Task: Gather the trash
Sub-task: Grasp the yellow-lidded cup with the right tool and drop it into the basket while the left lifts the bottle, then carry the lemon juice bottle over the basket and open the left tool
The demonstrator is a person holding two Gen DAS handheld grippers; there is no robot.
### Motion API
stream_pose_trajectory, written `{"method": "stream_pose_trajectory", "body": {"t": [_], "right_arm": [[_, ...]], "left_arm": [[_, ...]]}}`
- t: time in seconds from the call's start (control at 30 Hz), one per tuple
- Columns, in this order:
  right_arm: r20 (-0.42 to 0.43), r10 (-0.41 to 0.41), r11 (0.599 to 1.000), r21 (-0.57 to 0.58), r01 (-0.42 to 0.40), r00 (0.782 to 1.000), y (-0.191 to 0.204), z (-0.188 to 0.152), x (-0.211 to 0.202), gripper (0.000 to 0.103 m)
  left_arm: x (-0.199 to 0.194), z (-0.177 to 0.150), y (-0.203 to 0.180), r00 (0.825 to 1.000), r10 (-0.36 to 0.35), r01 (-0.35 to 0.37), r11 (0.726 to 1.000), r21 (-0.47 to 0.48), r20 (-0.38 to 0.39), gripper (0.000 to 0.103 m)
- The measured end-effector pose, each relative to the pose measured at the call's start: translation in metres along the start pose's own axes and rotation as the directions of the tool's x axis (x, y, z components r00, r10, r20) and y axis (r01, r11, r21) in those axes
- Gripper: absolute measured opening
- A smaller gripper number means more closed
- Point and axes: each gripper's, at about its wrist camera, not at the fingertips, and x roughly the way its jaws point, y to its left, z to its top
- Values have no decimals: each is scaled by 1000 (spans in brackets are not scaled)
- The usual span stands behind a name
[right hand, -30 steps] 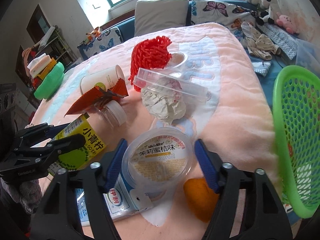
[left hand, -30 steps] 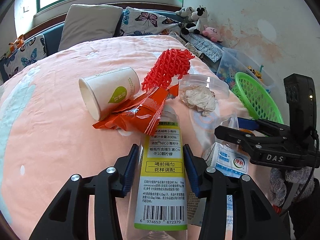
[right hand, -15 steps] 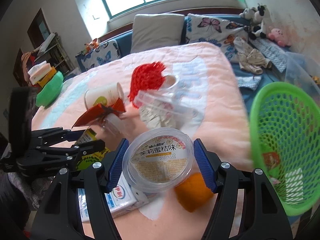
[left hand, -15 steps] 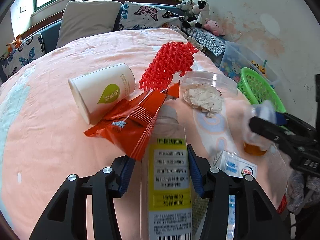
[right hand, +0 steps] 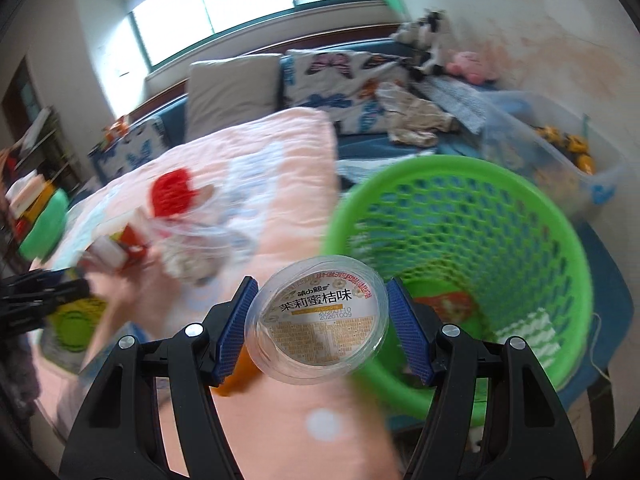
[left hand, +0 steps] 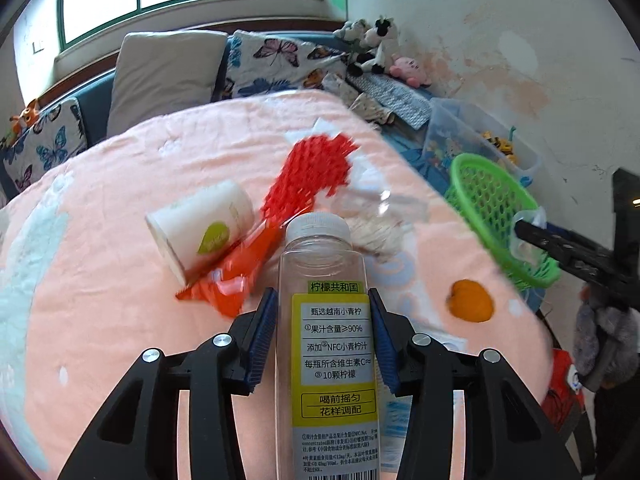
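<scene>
Midway through the clear-up, a clear plastic cup (right hand: 322, 328) is held between the pads of the right gripper (right hand: 320, 330) just before the green basket (right hand: 560, 216), where some rubbish already lies. An empty juice bottle (left hand: 326, 320) is clamped in the left gripper (left hand: 322, 334), whose jaws have just narrowed, long axis along the fingers, cap pointing away. A paper cup (left hand: 200, 228), red netting (left hand: 312, 176) and an orange wrapper (left hand: 236, 276) remain uncollected on the pink bedspread (left hand: 100, 280).
</scene>
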Motion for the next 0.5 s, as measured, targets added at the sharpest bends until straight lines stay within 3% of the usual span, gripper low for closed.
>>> {"method": "stream_pose_trajectory", "body": {"t": [0.3,0.5], "right_arm": [[3,-106,991,76,105,994,-51,-2,-4,68],[3,-128,985,120,126,992,-75,-7,-12,72]], "left_arm": [[-9,26,-47,997,-75,72,995,75,32,44],[1,48,-88,991,-129,123,985,122,43,44]]}}
